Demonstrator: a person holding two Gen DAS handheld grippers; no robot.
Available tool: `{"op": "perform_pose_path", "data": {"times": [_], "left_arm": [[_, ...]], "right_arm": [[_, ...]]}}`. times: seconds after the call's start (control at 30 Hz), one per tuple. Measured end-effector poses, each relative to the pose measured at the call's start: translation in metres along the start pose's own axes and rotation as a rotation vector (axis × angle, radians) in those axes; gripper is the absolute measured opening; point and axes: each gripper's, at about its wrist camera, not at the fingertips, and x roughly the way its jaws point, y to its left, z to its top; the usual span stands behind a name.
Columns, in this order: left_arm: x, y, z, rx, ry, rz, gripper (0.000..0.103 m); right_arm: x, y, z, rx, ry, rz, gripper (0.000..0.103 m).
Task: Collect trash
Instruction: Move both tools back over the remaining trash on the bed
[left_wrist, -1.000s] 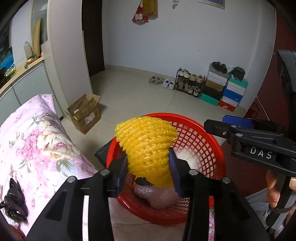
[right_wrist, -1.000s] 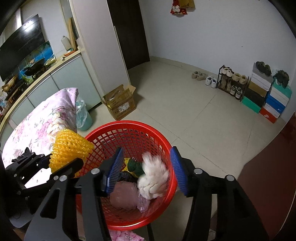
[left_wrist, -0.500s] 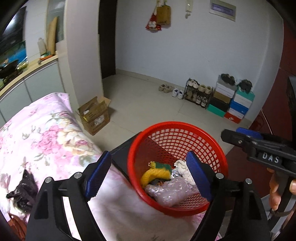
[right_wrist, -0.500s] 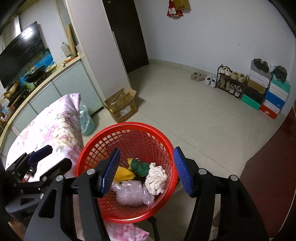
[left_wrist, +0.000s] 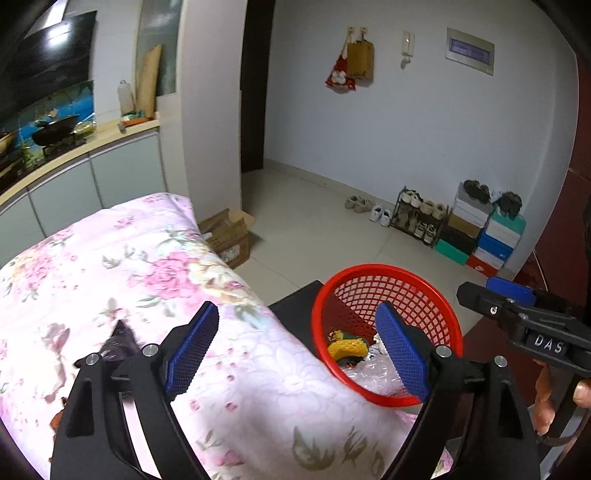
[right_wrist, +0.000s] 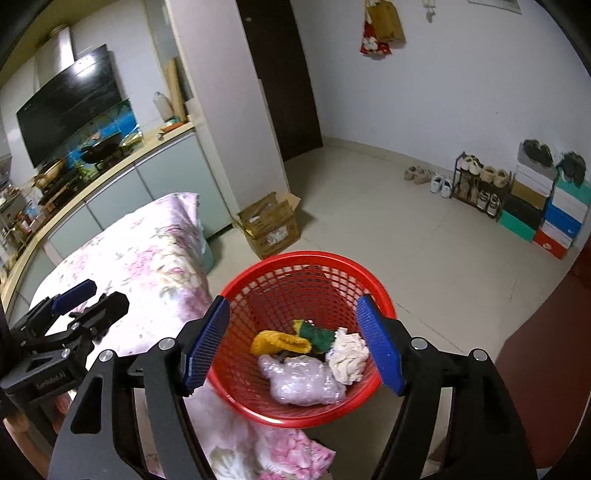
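Observation:
A red mesh basket (right_wrist: 306, 266) stands at the edge of the floral cloth. In it lie a yellow foam net (right_wrist: 275, 341), a green scrap (right_wrist: 316, 332), a crumpled white tissue (right_wrist: 347, 354) and a clear plastic wad (right_wrist: 299, 380). The basket also shows in the left wrist view (left_wrist: 399, 288), with the yellow net (left_wrist: 347, 347) inside. My left gripper (left_wrist: 295, 347) is open and empty above the cloth, left of the basket. A black scrap (left_wrist: 118, 339) lies on the cloth by its left finger. My right gripper (right_wrist: 295, 347) is open and empty over the basket.
The pink floral cloth (left_wrist: 129, 266) covers the surface on the left. A cardboard box (right_wrist: 269, 225) sits on the tiled floor. A shoe rack (right_wrist: 480, 184) and stacked shoe boxes (right_wrist: 546, 214) line the far wall. A kitchen counter (right_wrist: 110, 166) runs at the left.
My left gripper opened and dropped the yellow net into the basket, then drew back left over the cloth. My right gripper rose a little above the basket.

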Motion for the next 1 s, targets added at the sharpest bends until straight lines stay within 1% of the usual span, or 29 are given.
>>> {"op": "perform_pose_path", "data": {"times": [0.2,0.33,0.47,0.57,0.67,0.8,0.83,1.0], "left_arm": [[-0.025,0.015,-0.005,-0.019,-0.026,0.028,0.086],[-0.045,0.031,-0.012,-0.050,-0.042,0.049,0.087],[-0.068,0.054,-0.017,-0.080,-0.063,0.088,0.087],[-0.086,0.078,-0.023,-0.111,-0.067,0.127,0.087],[-0.105,0.104,-0.028,-0.168,-0.068,0.172,0.087],[-0.135,0.143,-0.036,-0.246,-0.092,0.247,0.087],[-0.144,0.155,-0.040,-0.269,-0.101,0.277,0.087],[-0.172,0.190,-0.055,-0.347,-0.118,0.335,0.087]], "right_arm": [[-0.011,0.024,-0.003,-0.044,-0.023,0.037,0.070],[-0.018,0.041,-0.005,-0.076,-0.028,0.061,0.075],[-0.022,0.061,-0.008,-0.107,-0.029,0.099,0.075],[-0.021,0.075,-0.010,-0.122,-0.022,0.126,0.076],[-0.021,0.091,-0.013,-0.141,-0.015,0.153,0.076],[-0.023,0.113,-0.016,-0.171,-0.010,0.188,0.076],[-0.023,0.118,-0.016,-0.179,-0.010,0.196,0.076],[-0.025,0.140,-0.016,-0.215,-0.009,0.233,0.076]]}}
